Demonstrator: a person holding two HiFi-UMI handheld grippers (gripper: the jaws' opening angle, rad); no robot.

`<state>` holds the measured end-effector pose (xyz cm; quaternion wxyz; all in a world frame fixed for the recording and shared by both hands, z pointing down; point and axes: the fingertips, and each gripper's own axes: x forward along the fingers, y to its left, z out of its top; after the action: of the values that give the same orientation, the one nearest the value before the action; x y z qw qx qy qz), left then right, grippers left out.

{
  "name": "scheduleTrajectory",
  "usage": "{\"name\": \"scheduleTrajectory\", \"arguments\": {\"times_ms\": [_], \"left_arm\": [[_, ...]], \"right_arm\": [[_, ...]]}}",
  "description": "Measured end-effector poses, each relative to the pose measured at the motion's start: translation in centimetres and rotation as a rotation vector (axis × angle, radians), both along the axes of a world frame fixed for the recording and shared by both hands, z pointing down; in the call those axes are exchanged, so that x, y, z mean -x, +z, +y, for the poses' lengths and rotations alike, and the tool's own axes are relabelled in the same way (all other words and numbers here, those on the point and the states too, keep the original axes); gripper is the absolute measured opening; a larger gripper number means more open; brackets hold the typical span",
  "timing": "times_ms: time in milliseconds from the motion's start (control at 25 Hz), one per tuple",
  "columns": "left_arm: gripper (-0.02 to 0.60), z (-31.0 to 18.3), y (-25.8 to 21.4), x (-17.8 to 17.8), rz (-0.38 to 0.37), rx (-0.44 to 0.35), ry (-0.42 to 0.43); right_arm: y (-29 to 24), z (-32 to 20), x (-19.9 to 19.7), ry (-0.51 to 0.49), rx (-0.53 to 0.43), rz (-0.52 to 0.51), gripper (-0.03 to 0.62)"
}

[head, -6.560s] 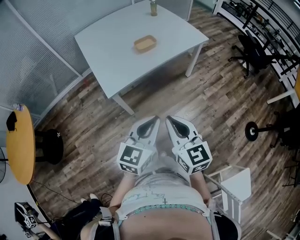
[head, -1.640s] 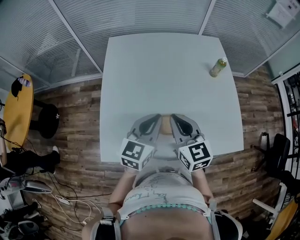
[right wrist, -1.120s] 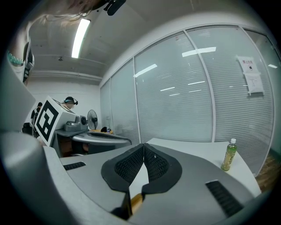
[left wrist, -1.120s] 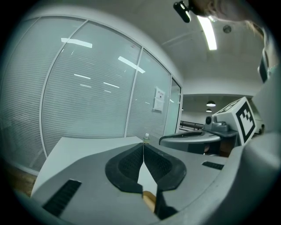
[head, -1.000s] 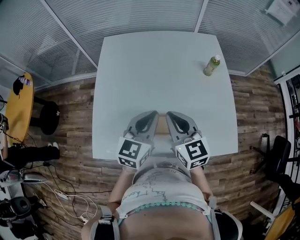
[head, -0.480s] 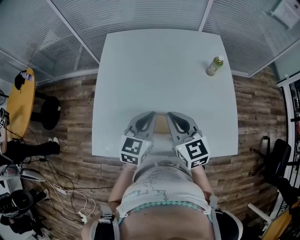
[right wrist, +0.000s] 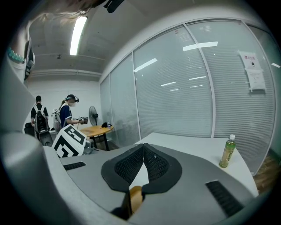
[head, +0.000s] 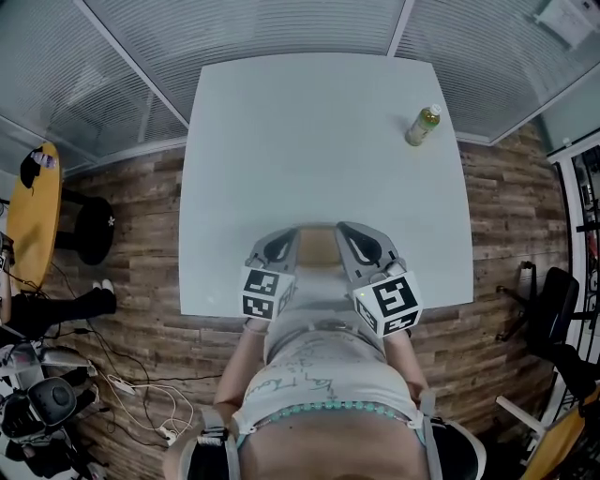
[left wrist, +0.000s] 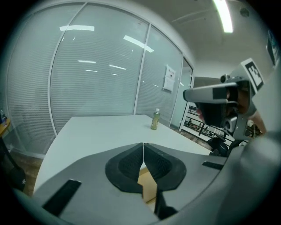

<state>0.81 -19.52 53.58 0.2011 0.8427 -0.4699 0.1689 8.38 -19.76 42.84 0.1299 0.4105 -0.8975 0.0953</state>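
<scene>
In the head view both grippers hover over the near edge of a white table [head: 281, 141]. My left gripper [head: 291, 235] and right gripper [head: 346, 229] are side by side, each shut with nothing between its fingers. A tan wooden tray [head: 317, 247] lies on the table between them. It shows below the closed tips in the left gripper view as the tray [left wrist: 148, 186], and in the right gripper view as the tray [right wrist: 135, 196]. A green bottle [head: 423, 125] stands upright at the table's far right, also seen as the bottle [left wrist: 154, 119] and the bottle [right wrist: 227, 152].
Glass partition walls with blinds [head: 281, 28] run behind the table. A round yellow table [head: 28, 220] and a black stool [head: 84, 242] stand at the left, with cables [head: 131, 403] on the wood floor. A black office chair [head: 553, 309] stands at the right. Two people [right wrist: 66, 112] stand far off.
The person has walked up to the white table from across the room. In the last second my left gripper drew slightly back and left; both grippers stay shut.
</scene>
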Motion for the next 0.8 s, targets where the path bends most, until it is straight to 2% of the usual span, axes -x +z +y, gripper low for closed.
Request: {"name": "scheduleTrajectory", "arguments": {"times_ms": [280, 600, 800], "left_arm": [[0.005, 0.8, 5.2, 0.9, -0.047, 0.114, 0.003], [0.005, 1.8, 10.0, 1.6, -0.078, 0.218, 0.011], [0.005, 2.5, 13.1, 1.9, -0.084, 0.31, 0.006]], "right_arm": [[0.6, -0.3, -0.2, 0.008, 0.014, 0.017, 0.0], [1.2, -0.3, -0.3, 0.025, 0.029, 0.025, 0.0], [1.6, -0.4, -0.5, 0.033, 0.043, 0.025, 0.0]]}}
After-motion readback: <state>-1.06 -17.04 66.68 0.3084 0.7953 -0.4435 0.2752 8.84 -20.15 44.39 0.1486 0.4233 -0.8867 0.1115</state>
